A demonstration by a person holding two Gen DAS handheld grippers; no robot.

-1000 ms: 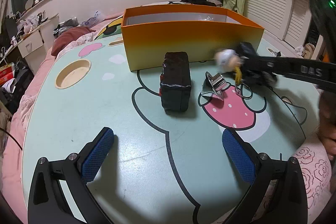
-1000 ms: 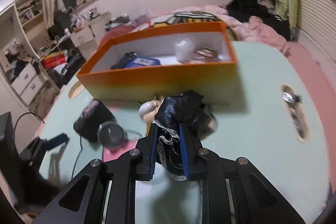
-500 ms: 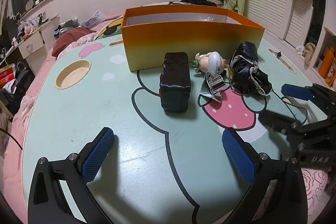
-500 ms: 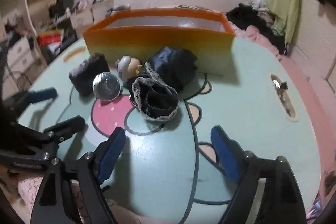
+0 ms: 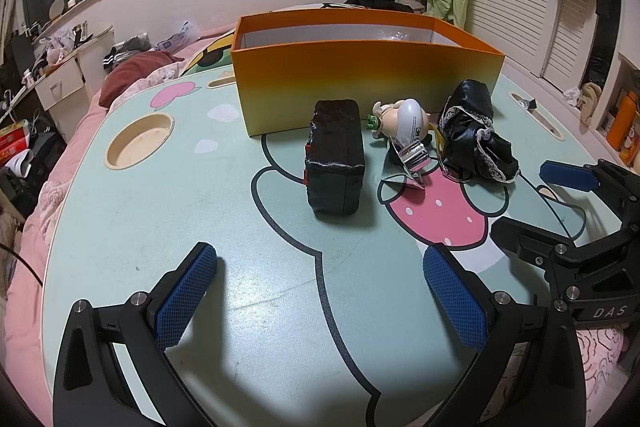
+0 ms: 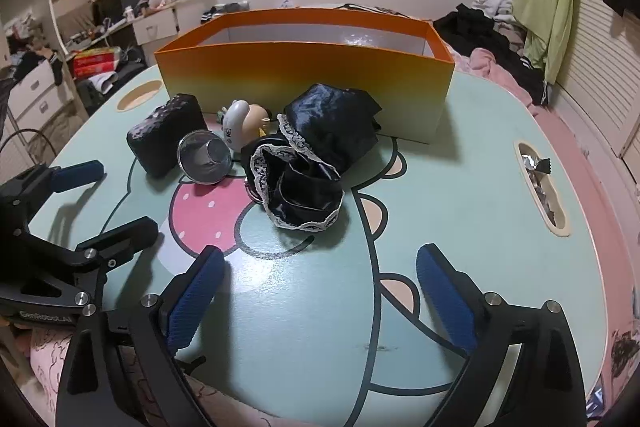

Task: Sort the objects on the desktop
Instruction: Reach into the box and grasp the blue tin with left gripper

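Apparently both claws [image 5: 316, 281] [image 6: 320, 287] wide, near table edge [image 6: 592, 267].

Cartoon-print table [image 5: 248, 291], orange box [image 5: 360, 75], black pouch [image 5: 335, 155], lace-trimmed cloth [image 6: 312, 163]

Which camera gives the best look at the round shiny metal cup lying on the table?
The right wrist view: the round shiny metal cup faces it, open mouth and inside visible. The left wrist view shows that cup only side-on, as a narrow shape.
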